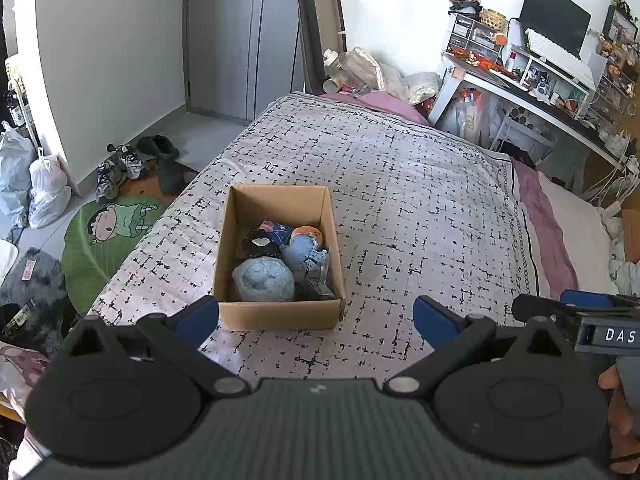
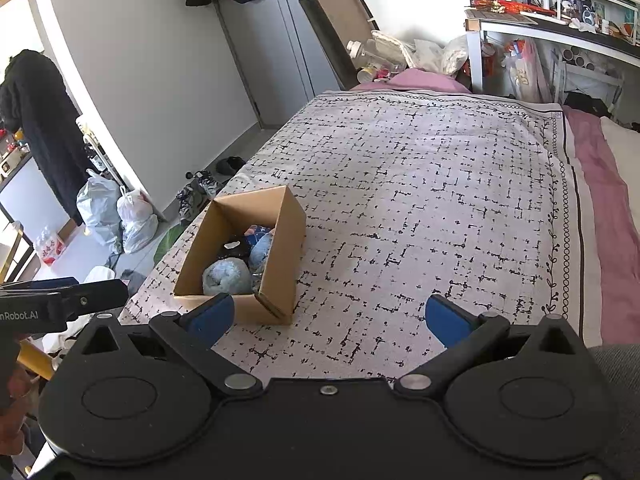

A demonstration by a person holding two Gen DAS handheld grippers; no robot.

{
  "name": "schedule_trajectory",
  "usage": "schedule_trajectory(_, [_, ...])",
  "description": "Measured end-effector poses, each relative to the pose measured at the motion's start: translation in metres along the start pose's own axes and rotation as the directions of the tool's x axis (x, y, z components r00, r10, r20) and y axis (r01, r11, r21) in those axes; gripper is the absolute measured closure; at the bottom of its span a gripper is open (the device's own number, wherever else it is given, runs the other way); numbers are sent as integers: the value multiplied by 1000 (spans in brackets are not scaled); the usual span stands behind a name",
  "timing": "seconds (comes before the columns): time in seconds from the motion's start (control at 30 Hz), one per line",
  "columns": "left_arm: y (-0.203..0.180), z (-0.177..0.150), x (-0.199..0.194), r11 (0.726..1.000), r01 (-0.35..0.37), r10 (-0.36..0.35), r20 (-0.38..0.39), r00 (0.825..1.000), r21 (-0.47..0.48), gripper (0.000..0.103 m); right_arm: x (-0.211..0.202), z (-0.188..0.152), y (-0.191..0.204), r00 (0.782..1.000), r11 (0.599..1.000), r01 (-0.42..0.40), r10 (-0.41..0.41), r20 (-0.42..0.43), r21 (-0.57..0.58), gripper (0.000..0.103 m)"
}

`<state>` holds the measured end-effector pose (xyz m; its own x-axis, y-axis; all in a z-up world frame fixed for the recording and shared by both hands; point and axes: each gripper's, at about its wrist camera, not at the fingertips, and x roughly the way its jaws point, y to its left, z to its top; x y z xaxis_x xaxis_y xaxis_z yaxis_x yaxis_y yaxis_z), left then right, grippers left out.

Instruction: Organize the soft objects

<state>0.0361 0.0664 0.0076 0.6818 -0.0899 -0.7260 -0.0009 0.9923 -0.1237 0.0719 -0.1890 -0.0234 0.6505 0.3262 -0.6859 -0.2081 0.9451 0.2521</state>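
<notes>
An open cardboard box (image 1: 236, 236) stands on the bed, and it also shows in the right wrist view (image 2: 294, 240). Inside lie a light blue round plush (image 1: 263, 280) (image 2: 225, 277), a second blue plush (image 1: 303, 251), a black soft item (image 1: 259, 243) and an orange piece (image 1: 306, 233). My left gripper (image 1: 316, 316) is open and empty, held just short of the box's near wall. My right gripper (image 2: 330, 316) is open and empty, to the right of the box above the bedspread. Each gripper shows at the edge of the other's view.
The bed wears a white bedspread with black marks (image 1: 400, 184) over a pink sheet (image 1: 540, 208). A cluttered desk (image 1: 540, 80) stands at the right. Shoes (image 1: 120, 164), a green rug (image 1: 108, 236) and plastic bags (image 1: 44, 188) lie on the floor at the left.
</notes>
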Motion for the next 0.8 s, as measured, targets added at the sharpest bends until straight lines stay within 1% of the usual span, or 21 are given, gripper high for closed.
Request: schedule_trajectory(0.8, [-1,1,-4,1000,5,-5,4,1000,6,1,-1,0,-2,1000,1000,2,-2,1,3,0])
